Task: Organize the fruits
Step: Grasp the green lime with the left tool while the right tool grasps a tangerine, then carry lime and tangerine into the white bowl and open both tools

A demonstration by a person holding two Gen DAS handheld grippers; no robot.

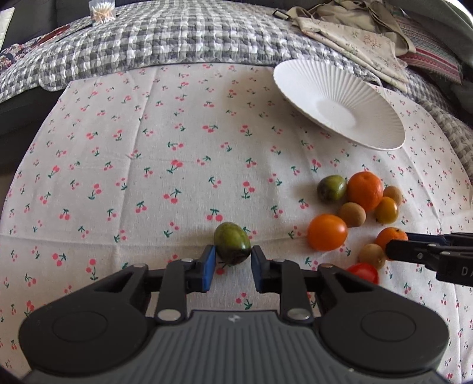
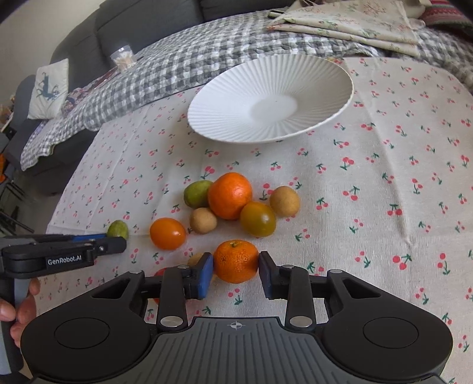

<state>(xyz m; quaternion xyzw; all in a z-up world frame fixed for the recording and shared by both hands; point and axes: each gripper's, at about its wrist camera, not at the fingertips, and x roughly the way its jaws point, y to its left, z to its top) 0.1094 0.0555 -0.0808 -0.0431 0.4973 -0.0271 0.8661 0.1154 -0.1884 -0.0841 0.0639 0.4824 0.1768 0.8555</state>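
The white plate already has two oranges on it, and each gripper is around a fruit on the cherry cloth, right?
Not quite. The white plate has nothing on it, as the right wrist view shows. The rest holds: left gripper brackets a green fruit, right gripper a mandarin.

Two mandarins [image 2: 230, 195], tomatoes [image 2: 167, 233], green fruits [image 1: 232, 242] and tan longans [image 2: 284, 201] lie loose near an empty ribbed white plate [image 2: 270, 99].

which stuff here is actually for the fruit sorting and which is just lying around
For the job: green fruit between the left gripper's fingers; mandarin between the right gripper's fingers; fruit pile; white plate, no fruit on it yet.

Lying about: checked quilt, folded cloths, toothpick jar, cushion.
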